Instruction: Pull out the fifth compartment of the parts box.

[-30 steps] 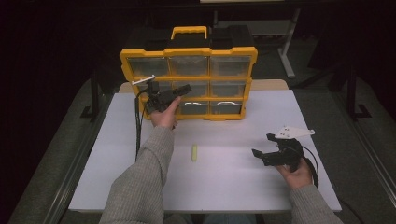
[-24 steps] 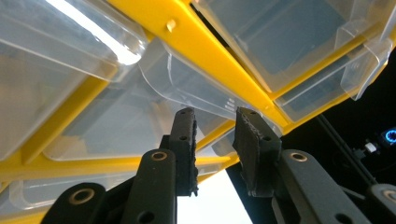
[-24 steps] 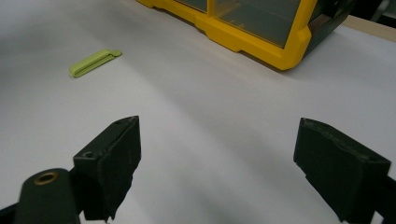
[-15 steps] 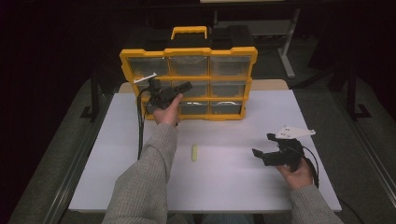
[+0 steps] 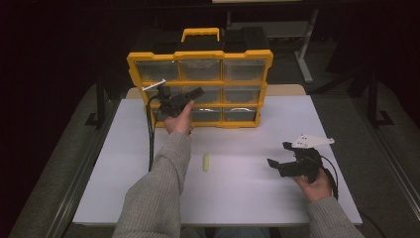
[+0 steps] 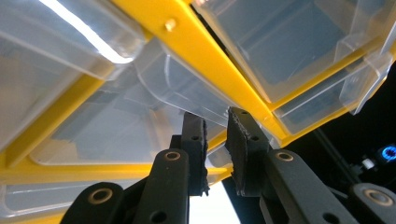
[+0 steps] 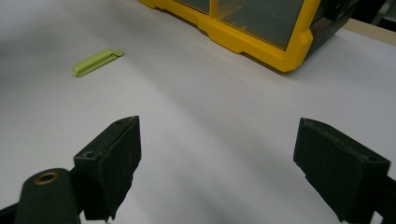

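Observation:
A yellow organizer (image 5: 198,55) with clear drawers stands upright at the table's far side. My left gripper (image 5: 195,93) is raised to its middle row, at the clear middle drawer (image 5: 212,94). In the left gripper view its jaws (image 6: 215,120) have just been closing, and the pads now stand close together on the drawer's clear handle lip (image 6: 177,91) beneath a yellow frame bar (image 6: 219,60). My right gripper (image 5: 278,154) rests low at the near right, open wide (image 7: 217,135) over bare tabletop. A small pale green clip (image 5: 206,161) (image 7: 95,62) lies on the table between the hands.
The white table (image 5: 237,198) has open room around the clip. The organizer's lower corner (image 7: 280,58) sits ahead of the right gripper. A black cable (image 5: 150,134) hangs from the left gripper. Dark floor and metal frame legs surround the table.
Both hands have stayed where they were. No other difference is visible in the high view.

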A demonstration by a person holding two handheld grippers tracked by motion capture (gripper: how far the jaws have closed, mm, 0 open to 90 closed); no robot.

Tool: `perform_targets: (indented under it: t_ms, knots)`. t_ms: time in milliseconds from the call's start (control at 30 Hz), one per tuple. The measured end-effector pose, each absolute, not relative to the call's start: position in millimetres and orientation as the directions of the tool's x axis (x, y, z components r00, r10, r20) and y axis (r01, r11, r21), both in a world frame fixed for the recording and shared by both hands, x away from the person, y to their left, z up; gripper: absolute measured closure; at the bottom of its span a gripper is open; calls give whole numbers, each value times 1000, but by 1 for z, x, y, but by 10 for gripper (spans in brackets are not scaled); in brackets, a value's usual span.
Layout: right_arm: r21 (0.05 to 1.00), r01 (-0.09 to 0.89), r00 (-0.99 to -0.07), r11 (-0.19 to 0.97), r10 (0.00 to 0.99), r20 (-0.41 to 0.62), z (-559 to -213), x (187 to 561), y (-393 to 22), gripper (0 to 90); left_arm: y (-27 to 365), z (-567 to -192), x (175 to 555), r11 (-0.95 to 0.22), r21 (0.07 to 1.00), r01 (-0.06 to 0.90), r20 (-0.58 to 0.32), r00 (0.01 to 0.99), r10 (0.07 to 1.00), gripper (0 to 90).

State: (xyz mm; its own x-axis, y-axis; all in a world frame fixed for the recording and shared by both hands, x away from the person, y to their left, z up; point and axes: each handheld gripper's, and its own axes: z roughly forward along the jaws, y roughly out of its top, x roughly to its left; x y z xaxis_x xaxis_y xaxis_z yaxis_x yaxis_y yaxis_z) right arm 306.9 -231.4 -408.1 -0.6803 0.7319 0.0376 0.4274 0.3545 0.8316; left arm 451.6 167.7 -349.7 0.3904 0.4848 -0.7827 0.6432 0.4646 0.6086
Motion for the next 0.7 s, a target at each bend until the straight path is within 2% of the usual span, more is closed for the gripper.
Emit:
perform_targets:
  t_ms: [267,700]
  knots:
    - [827,435,-676,355,736,40,-408,306,-231,140,172,-353,448,500,579,645,-809,380,447,767]
    - [819,442,-680,367,733,38,-410,306,-228,139,181,-354,440,492,576,653,-813,395,428,768]
